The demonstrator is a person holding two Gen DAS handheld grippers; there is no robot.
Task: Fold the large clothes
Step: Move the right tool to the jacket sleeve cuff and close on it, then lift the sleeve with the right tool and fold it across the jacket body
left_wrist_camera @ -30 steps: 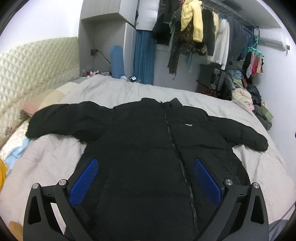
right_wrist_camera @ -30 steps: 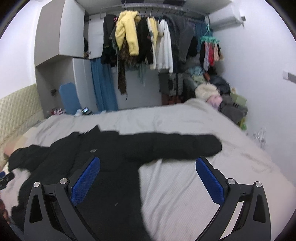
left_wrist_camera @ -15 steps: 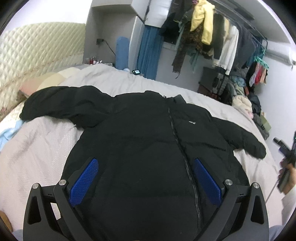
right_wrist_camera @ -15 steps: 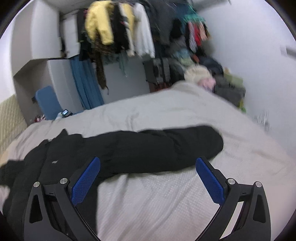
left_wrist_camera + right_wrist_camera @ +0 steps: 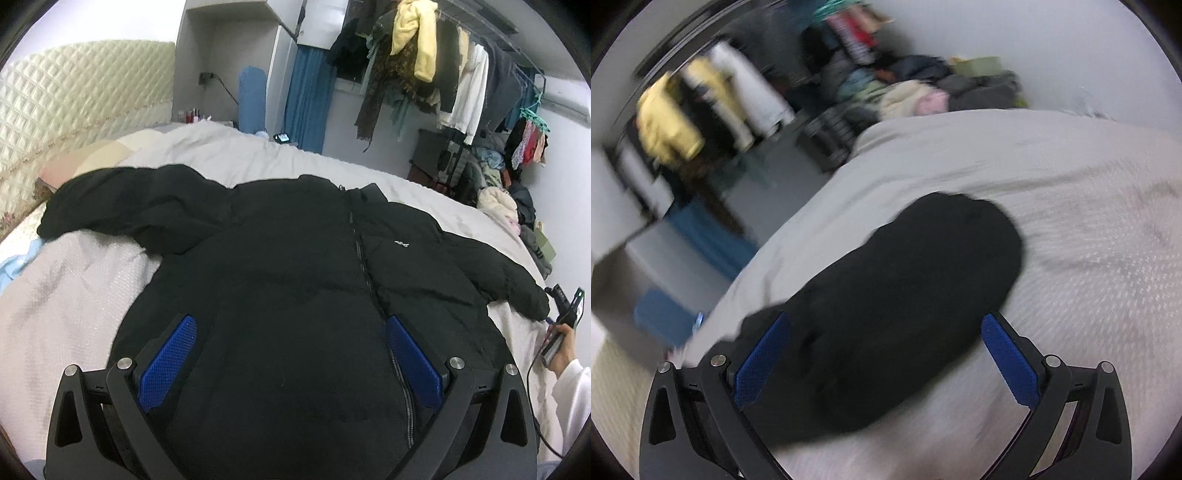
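Black padded jacket [image 5: 295,280] lies spread out, front side up, on the grey bed cover [image 5: 74,288], and in the left wrist view we see it almost whole: the zipper is closed, one sleeve [image 5: 122,199] reaches toward the quilted headboard [image 5: 74,96], and the other sleeve goes toward the far right. Our left gripper [image 5: 291,354] hangs above the lower body of the jacket with its jaws wide open and nothing between them. At the right edge a hand [image 5: 563,347] in a white sleeve holds the other tool near that cuff.

In the right wrist view the picture is blurred. The right gripper [image 5: 886,358] is over the end of the right sleeve [image 5: 916,295], its jaws also wide open, with the blue pads on both sides of the sleeve; we cannot tell if they touch the cloth. Nothing is held.

We judge that no fold is made yet, and the step in hand is the approach to the first grasp, at the sleeve. The next move calls for lowering the right jaws onto the thick cuff and closing them firmly, because the padding is bulky. Then the sleeve must be carried across the chest.
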